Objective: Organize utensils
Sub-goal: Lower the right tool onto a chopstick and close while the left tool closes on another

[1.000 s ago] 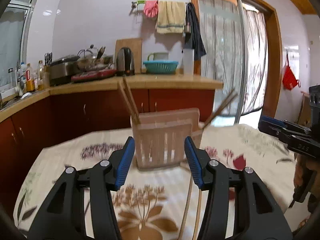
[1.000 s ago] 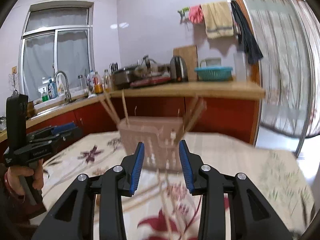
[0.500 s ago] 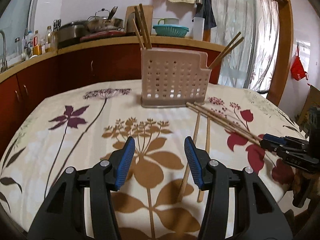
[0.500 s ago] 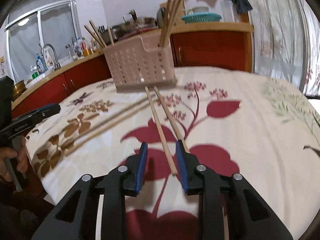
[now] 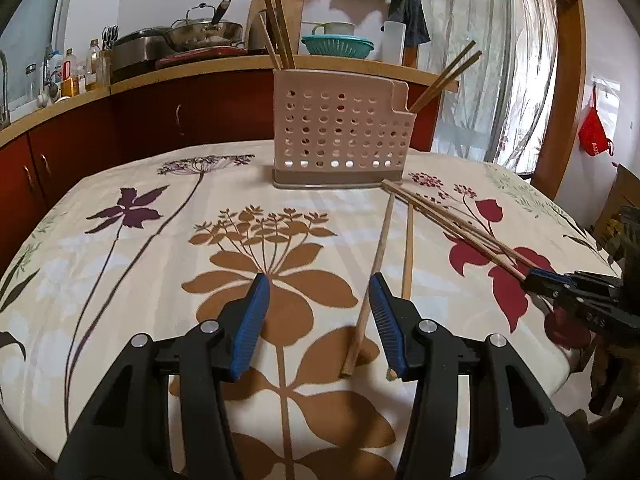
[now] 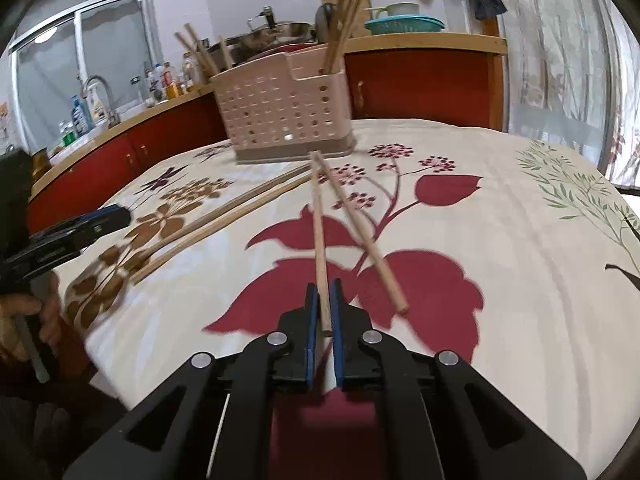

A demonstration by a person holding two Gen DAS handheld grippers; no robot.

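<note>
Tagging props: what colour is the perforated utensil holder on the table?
Pale pinkish beige holder with a darker brownish base, clearest in the left wrist view.

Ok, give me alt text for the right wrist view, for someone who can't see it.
The right tool is shut on the near end of a chopstick lying on a floral tablecloth. A second chopstick lies just right of it and two more lie to the left; all point toward a perforated holder with upright chopsticks. The left tool shows at the left edge.
</note>
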